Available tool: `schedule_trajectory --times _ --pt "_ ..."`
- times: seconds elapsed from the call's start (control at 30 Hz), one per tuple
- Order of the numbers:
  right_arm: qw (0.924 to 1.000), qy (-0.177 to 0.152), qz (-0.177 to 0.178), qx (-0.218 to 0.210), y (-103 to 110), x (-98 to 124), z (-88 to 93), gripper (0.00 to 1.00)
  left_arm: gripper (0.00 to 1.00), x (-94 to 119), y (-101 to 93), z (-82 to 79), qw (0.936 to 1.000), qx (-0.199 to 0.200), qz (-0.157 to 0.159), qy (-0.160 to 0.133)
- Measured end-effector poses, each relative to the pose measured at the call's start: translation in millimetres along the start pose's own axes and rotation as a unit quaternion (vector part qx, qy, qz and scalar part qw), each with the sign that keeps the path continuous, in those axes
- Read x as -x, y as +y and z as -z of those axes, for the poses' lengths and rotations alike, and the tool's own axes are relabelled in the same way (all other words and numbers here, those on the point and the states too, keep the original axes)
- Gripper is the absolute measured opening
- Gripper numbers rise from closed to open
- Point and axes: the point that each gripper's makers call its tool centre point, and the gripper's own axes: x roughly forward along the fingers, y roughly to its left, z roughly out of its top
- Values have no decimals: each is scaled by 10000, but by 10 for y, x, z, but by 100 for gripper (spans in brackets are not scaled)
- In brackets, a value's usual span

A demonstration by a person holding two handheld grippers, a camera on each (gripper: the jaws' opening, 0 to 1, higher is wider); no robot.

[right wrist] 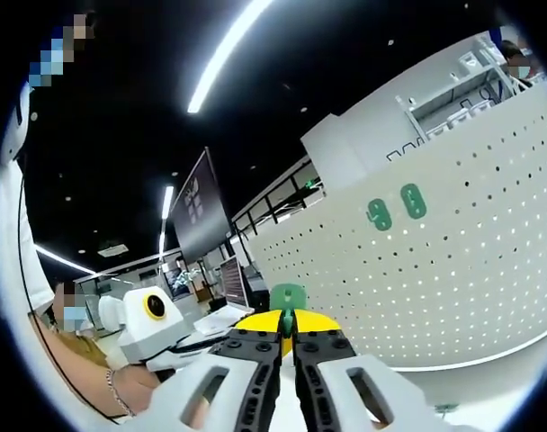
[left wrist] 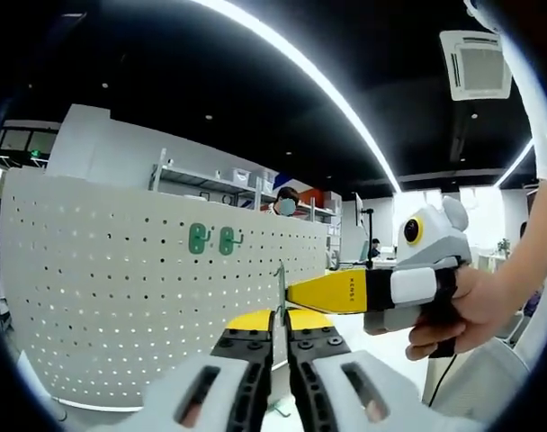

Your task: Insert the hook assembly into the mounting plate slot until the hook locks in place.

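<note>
Left tongs pinching metal hook, right tongs gripping green hook, pegboard beyond

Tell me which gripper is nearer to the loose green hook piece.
Right. The right gripper has its jaws closed on the green hook piece. The left gripper meets it from the side, jaws close together; whether they touch the piece cannot be told.

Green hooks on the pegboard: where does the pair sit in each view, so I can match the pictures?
Left gripper view: the green hooks sit left of centre, midway up the pegboard, above the jaws.
Right gripper view: they sit right of centre, high on the pegboard.
Shared landmark: the shelf rack behind the pegboard's top edge.
</note>
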Motion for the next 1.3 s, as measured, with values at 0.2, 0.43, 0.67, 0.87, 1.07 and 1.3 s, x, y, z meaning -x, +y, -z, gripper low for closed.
schedule_trajectory --times 0.2,0.43,0.67,0.87,1.07,1.3 --pt "9999 98 -66 89 33 -3 27 0 27 -18 -65 74 9996 3 225 185" --pt "9999 129 -76 76 39 6 48 0 51 -50 -150 185 9985 -74 349 405" --pt "9999 115 -36 45 17 26 47 0 77 -62 -143 247 9979 -191 322 521" --pt "9980 144 100 614 8 30 3 0 80 -55 -120 284 9976 -180 292 596" --pt "9757 409 495 2096 -9 39 2 0 78 -53 -130 320 9971 -197 315 663" --pt "9790 379 474 1949 -20 29 -10 1 78 -57 -138 332 9967 -213 330 705"
